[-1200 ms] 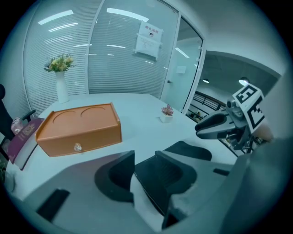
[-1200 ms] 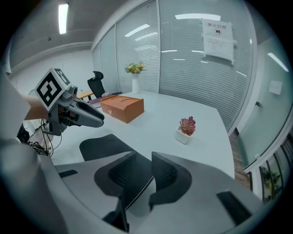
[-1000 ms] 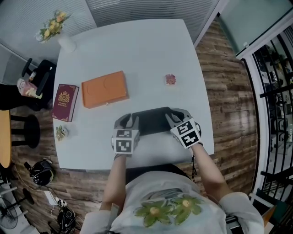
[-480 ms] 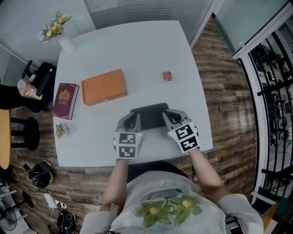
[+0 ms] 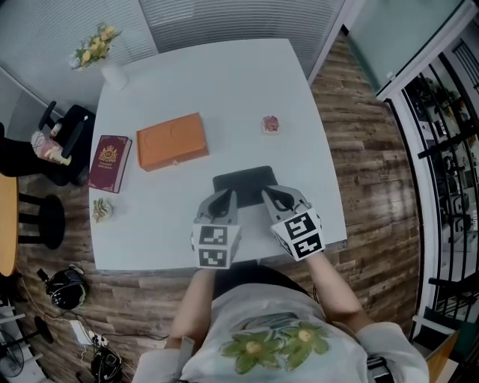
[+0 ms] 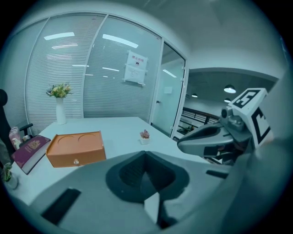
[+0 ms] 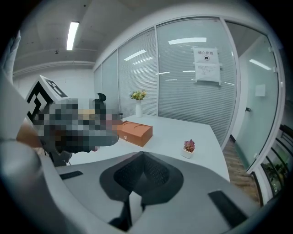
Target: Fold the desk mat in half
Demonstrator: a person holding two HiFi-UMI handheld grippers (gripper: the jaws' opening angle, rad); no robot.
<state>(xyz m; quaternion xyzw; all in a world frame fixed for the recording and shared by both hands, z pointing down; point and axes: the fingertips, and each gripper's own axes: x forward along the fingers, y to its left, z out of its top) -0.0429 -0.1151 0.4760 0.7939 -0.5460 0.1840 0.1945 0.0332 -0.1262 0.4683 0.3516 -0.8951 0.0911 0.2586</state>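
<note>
The mat (image 5: 243, 182) lies close to the tabletop's (image 5: 224, 82) 6 o'clock edge, with its near edge pinched at both ends: the left hand-held gripper (image 5: 223, 198) is clenched on the mat's 7 o'clock corner and the right hand-held gripper (image 5: 271, 197) on its 5 o'clock corner. From the mat, bare white tabletop runs open toward 12 o'clock, with a box (image 5: 172, 142) at 10 o'clock, a book (image 5: 109, 163) at 9, a pot plant (image 5: 270, 124) at 1 and a vase (image 5: 112, 72) at the far 11 o'clock corner. Wood floor (image 5: 367, 172) runs along the 3 o'clock edge, and blinds (image 5: 239, 15) stand beyond 12.
</note>
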